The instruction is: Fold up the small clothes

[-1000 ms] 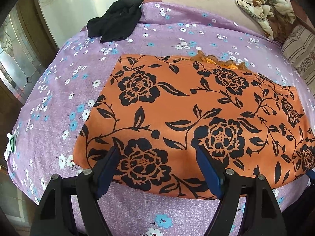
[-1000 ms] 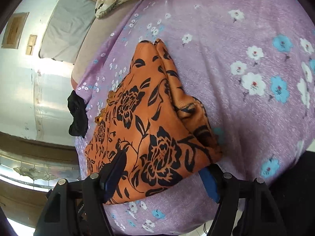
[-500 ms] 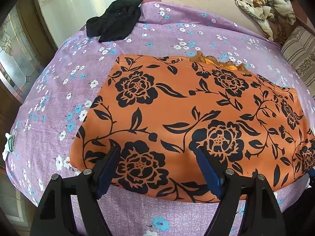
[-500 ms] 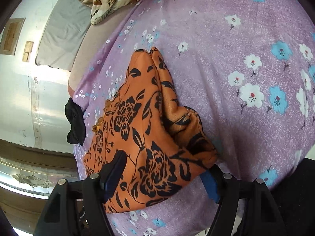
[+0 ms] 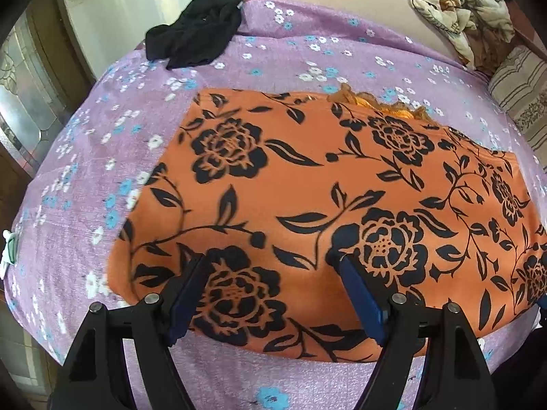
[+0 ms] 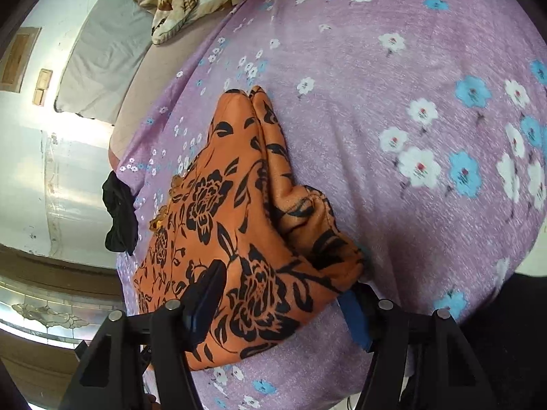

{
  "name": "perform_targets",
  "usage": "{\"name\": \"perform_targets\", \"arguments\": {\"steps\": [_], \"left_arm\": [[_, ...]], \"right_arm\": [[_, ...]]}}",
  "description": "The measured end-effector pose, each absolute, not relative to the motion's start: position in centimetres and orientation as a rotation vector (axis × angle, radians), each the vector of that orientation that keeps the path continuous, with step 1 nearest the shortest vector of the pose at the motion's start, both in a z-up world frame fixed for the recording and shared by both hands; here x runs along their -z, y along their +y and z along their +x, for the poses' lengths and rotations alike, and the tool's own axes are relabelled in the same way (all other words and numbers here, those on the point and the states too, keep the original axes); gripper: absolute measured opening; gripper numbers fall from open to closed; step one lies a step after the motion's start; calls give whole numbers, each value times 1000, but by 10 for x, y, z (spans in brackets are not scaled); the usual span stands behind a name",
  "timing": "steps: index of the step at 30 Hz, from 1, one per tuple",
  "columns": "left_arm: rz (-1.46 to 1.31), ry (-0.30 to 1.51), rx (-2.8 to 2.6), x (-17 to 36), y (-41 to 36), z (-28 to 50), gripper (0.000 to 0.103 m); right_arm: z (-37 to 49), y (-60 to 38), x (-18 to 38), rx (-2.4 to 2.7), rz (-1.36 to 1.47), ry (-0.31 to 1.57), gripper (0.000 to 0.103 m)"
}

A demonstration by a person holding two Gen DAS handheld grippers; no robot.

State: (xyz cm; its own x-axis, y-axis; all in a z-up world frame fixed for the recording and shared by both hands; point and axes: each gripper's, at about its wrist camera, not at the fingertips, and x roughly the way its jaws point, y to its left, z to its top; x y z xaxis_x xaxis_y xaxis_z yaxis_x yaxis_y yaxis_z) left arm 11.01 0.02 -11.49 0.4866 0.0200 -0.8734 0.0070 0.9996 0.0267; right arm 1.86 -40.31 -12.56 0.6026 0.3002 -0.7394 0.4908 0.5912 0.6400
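An orange cloth with black flowers (image 5: 307, 184) lies spread flat on the purple flowered bedsheet (image 5: 102, 157). My left gripper (image 5: 270, 273) is open, its blue-padded fingers resting over the cloth's near edge, wide apart. In the right wrist view the same cloth (image 6: 232, 212) runs away from me and its near end is bunched into folds. My right gripper (image 6: 280, 290) straddles that bunched end. Its jaws are closing, with the left finger on top of the fabric and the right finger (image 6: 354, 311) partly tucked under the cloth's corner.
A black garment (image 5: 195, 41) lies at the far left corner of the bed. A crumpled beige patterned blanket (image 5: 461, 10) and a striped pillow (image 5: 519, 99) sit at the far right. The bed's edge drops off to a floor and glass-panelled door on the left.
The right gripper has pushed in on the cloth's end, which has bunched up more between its slightly narrower jaws. In the left view the cloth sits a little nearer.
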Motion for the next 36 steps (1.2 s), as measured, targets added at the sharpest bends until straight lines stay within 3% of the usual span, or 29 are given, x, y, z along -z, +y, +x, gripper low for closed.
{"name": "perform_targets", "arguments": {"steps": [2,3,4,5,10,12,15,16,17,18,21,27,32,36], "left_arm": [[62,1072,19,131,-7,113,81],[83,1056,15,135,-8,111,83],[93,1028,8,133,-9,109,84],[97,1033,8,131,-10,109,84],[40,999,22,113,-3,104,83],[47,995,30,117,-4,103,83],[91,1014,39,137,-13,103,85],[95,1003,37,136,-13,102,85],[94,1010,36,136,-13,102,85],[84,1017,39,135,-12,103,85],[81,1021,56,136,-10,105,85],[-26,1027,75,121,23,114,84],[-178,896,-43,78,106,98,84],[-267,823,-202,70,177,80,84]], "right_arm": [[21,-402,127,127,960,956,63],[21,-402,128,130,950,963,44],[21,-402,129,130,949,975,36],[20,-404,131,129,963,980,34],[15,-406,124,160,963,979,38],[18,-404,125,154,933,983,57],[24,-401,129,148,919,962,61],[25,-400,128,140,909,961,58],[26,-400,127,136,897,961,32],[29,-399,128,116,897,974,13],[33,-392,119,121,826,973,12],[50,-341,41,57,534,850,11],[71,-253,-17,-80,295,755,11],[89,-157,-27,-228,176,754,11]]}}
